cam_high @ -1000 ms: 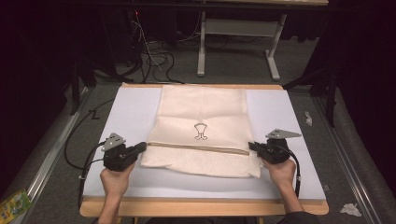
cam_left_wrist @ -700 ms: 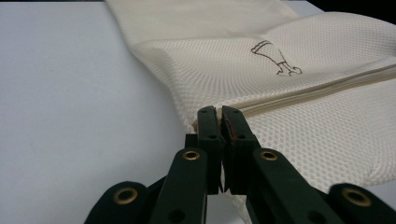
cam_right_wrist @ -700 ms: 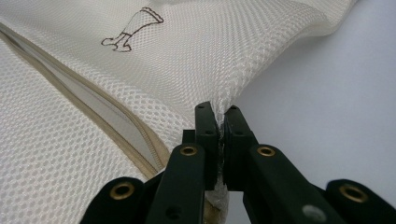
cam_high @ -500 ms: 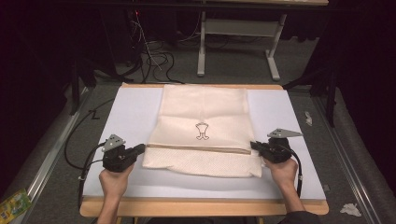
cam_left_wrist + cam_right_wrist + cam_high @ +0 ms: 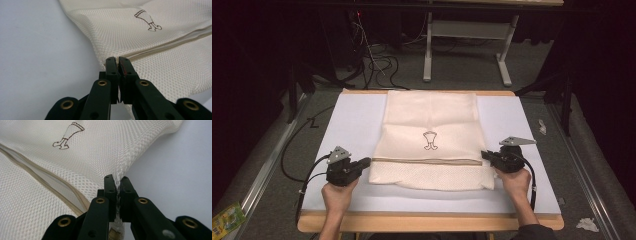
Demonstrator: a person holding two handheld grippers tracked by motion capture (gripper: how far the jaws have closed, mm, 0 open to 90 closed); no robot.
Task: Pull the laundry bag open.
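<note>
- A cream mesh bag [image 5: 430, 137] lies flat in the middle of the worktop [image 5: 352, 125], on its white sheet, with the far edge of the bag near the far edge of the worktop.
- A small dark outline drawing [image 5: 430, 140] sits at the centre of the bag; in the left gripper view it shows at the upper right [image 5: 148, 21], in the right gripper view at the upper left [image 5: 68, 136].
- A tan zip band [image 5: 427, 161] runs across the bag from side to side, just nearer the person than the drawing.
- The strip of mesh on the person's side of that band is coarser in weave and bulges slightly at its near edge.
- The left gripper [image 5: 362, 163] rests low over the worktop at the bag's left edge, held in the left hand [image 5: 337, 195]; its jaws are pressed together on the mesh at the end of the zip band [image 5: 117, 60].
- The right gripper [image 5: 485, 155] sits at the bag's right edge, held in the right hand [image 5: 514, 181]; its jaws are pressed together on a puckered ridge of mesh beside the zip band [image 5: 117, 180].
- The two grippers face each other across the bag, roughly level with the zip band.
- A black cable [image 5: 294, 150] trails from the left gripper over the left side of the worktop.
- A grey three-cornered plate [image 5: 517, 141] sits on top of the right gripper.
</note>
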